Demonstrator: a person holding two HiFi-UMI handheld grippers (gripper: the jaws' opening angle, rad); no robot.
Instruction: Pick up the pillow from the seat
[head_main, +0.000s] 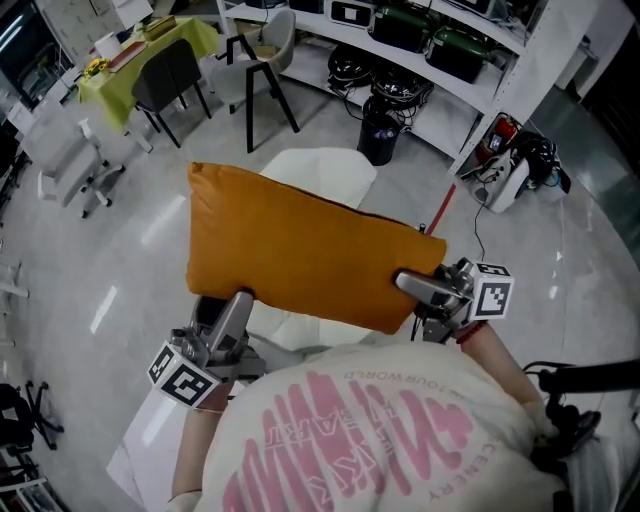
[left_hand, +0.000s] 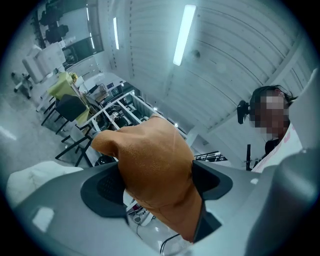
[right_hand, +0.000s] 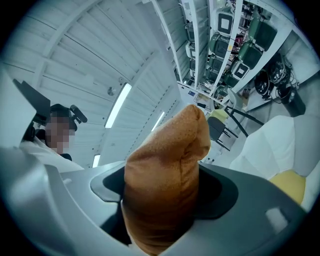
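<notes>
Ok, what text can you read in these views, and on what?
"YOUR WORLD": small pink print, upside down, on the person's white shirt.
Large pink lettering there: too warped to read.
Cubes on the left gripper and right gripper: square patterns, no words.
The pillow: no print.
The shelf gear: too small to read.

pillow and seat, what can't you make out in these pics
Seat, head view: mostly covered by the pillow; whether they touch cannot be told.
Left gripper, head view: its jaw tips are hidden under the pillow's edge.
Pillow, both gripper views: only the clamped end shows; the rest lies behind it.
Shelf items, head view: too small to identify.
</notes>
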